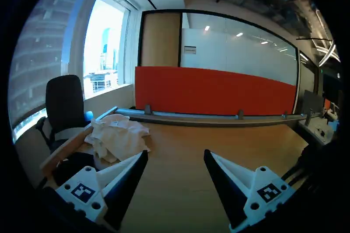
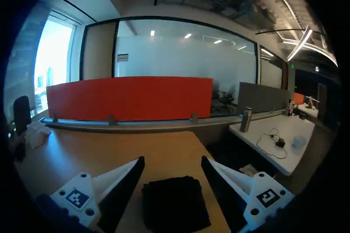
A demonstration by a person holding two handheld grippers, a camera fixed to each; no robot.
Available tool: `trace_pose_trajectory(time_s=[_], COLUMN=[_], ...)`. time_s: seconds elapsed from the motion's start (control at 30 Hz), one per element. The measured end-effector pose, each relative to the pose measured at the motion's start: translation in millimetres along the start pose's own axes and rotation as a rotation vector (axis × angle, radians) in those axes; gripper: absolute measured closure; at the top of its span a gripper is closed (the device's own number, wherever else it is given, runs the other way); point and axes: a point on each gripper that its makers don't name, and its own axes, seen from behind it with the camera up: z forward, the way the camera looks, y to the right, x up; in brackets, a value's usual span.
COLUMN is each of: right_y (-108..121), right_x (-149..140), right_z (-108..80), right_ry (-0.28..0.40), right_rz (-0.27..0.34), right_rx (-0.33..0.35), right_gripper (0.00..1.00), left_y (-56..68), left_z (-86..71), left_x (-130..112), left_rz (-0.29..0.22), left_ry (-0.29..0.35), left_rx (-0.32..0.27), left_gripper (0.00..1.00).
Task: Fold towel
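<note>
A crumpled cream towel (image 1: 117, 139) lies in a heap at the far left of the wooden desk (image 1: 192, 163) in the left gripper view. My left gripper (image 1: 175, 174) is open, held above the desk to the right of the heap and apart from it. In the right gripper view a folded black cloth (image 2: 174, 203) lies flat on the desk (image 2: 109, 150), just below and between the fingers of my right gripper (image 2: 173, 180), which is open and holds nothing. The cream towel (image 2: 36, 133) shows small at the far left of that view.
A red partition (image 1: 214, 91) runs along the desk's back edge. A black office chair (image 1: 65, 104) stands by the window at left, with a dark item (image 1: 72, 165) near the desk's left edge. To the right sits a white desk (image 2: 280, 139) with a bottle (image 2: 246, 119) and cables.
</note>
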Motion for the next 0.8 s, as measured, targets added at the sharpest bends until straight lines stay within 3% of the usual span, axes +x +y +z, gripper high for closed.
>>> trace_pose_trajectory(time_s=[0.4,0.8], right_y=[-30.5,-93.4], right_x=[32.1,62.9], right_z=[-3.3,-7.3], right_ry=[0.078,0.138], right_rz=[-0.018,-0.035], right_rx=[0.033,0.088], right_gripper=[0.0,0.0], left_y=[4.5,6.6], left_z=[2.5,5.5], left_x=[12.2,21.4], left_rz=[0.032,0.03], left_ry=[0.043,0.066], left_rx=[-0.025,-0.048], left_gripper=[0.05,0.05])
